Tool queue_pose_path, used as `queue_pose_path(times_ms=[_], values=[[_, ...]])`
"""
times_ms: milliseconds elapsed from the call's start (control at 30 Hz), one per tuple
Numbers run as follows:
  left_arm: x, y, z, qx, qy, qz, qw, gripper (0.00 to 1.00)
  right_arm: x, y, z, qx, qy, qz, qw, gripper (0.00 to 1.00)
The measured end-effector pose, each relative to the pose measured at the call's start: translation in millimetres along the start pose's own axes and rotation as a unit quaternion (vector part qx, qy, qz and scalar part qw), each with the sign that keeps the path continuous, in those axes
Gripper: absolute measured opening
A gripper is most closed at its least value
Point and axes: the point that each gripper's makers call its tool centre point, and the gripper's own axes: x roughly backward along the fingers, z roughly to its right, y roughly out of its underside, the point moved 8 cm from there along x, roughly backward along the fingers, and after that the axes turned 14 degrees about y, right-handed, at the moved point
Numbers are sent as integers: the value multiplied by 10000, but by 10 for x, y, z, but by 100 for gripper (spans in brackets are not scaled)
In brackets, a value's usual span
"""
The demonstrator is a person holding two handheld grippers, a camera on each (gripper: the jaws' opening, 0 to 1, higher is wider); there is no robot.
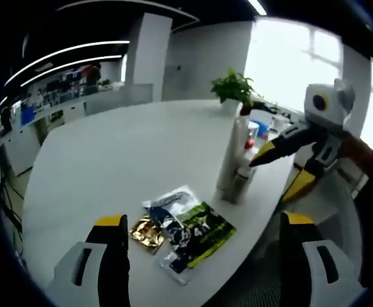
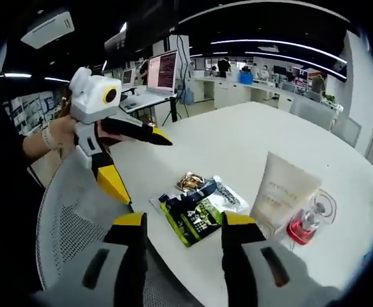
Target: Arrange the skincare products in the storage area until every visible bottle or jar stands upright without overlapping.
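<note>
On the white table (image 1: 109,153), beside the tube (image 2: 282,195), I hold both hand-held grippers (image 1: 202,240) (image 2: 183,240) apart over sachets (image 1: 186,230).

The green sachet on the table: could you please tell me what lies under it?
The green sachet overlaps a blue-and-white sachet; a gold sachet lies beside them. Anything beneath is hidden.

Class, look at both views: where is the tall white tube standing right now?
The white tube stands upright near the table edge, right of the sachets in the right gripper view, close beside the clear bottle with red liquid.
</note>
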Motion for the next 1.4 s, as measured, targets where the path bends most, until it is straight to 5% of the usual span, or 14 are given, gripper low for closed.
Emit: queue_pose_path(times_ms=[667, 867, 1400], values=[[-195, 92, -279, 48, -103, -653, 9978, 45, -309, 348, -28, -284, 168, -895, 9954, 32], [-289, 140, -406, 366, -12, -759, 9964, 36, -383, 362, -52, -293, 183, -1002, 9944, 29], [-466, 368, -670, 654, -125, -1705, 9831, 22, -580, 511, -121, -288, 215, -1404, 9894, 24]])
